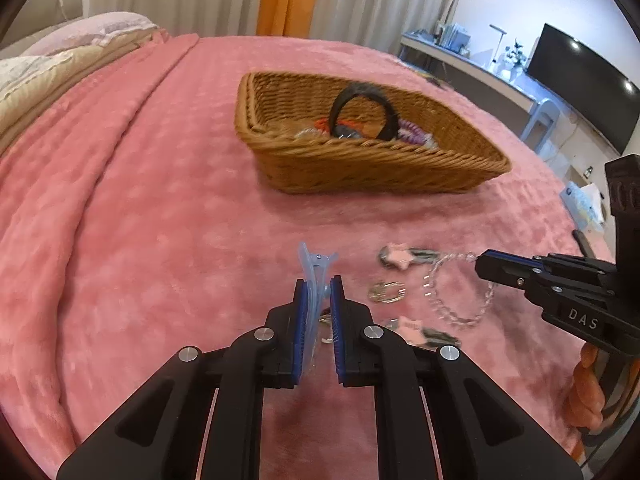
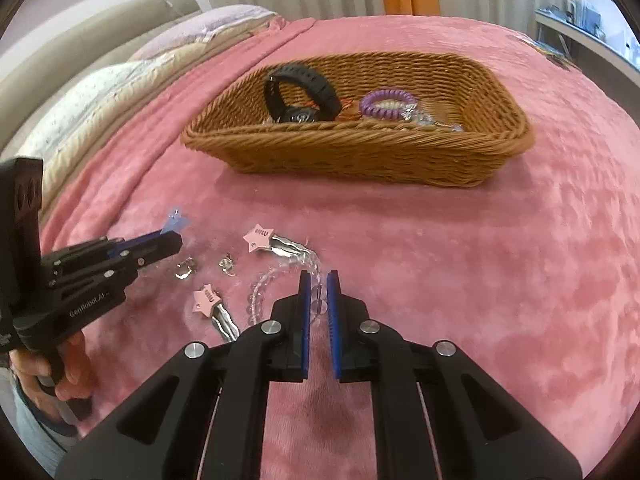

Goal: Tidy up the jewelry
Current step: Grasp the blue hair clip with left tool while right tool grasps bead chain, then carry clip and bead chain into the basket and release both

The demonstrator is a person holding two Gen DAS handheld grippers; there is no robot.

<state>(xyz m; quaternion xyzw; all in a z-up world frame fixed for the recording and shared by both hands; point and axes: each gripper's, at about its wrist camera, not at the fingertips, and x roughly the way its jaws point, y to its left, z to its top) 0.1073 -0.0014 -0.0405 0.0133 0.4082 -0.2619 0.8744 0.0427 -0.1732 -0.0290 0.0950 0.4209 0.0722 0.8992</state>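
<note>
**Ana:** Pink blanket (image 2: 440, 280) across the bed, curtains behind, and your wicker basket (image 2: 360, 156) sitting at twelve o'clock from both grippers. What's already in it?

**Ben:** From your right wrist view: a black watch (image 2: 300, 96), a purple coil bracelet (image 2: 386, 105), something orange between them and some silvery bits at the basket's right end. So a fair part of the sorting looks done.

**Ana:** And your hands?

**Ben:** Your left gripper (image 1: 320, 312) is pinched on a pale blue hair clip (image 1: 314, 276), the clip's tail sticking out at twelve past the pads. Your right gripper (image 2: 319, 300) has its pads closed in around the clear bead bracelet (image 2: 280, 280); beads sit between them and the left view shows the strand running from its tip. I'd call it gripped, with the loop trailing down toward the blanket.

**Ana:** What's left on the blanket?

**Ben:** Two pink star clips: one (image 2: 258, 237) at eleven o'clock of your right gripper, the other (image 2: 206, 300) at nine. Between them and your left gripper, two small silver pieces (image 2: 186, 270) (image 2: 227, 266), rings or earrings; too small to tell.

**Ana:** So?

**Ben:** Roughly halfway, I'd judge. You've got two items to carry to the basket, then four more to fetch.
</note>
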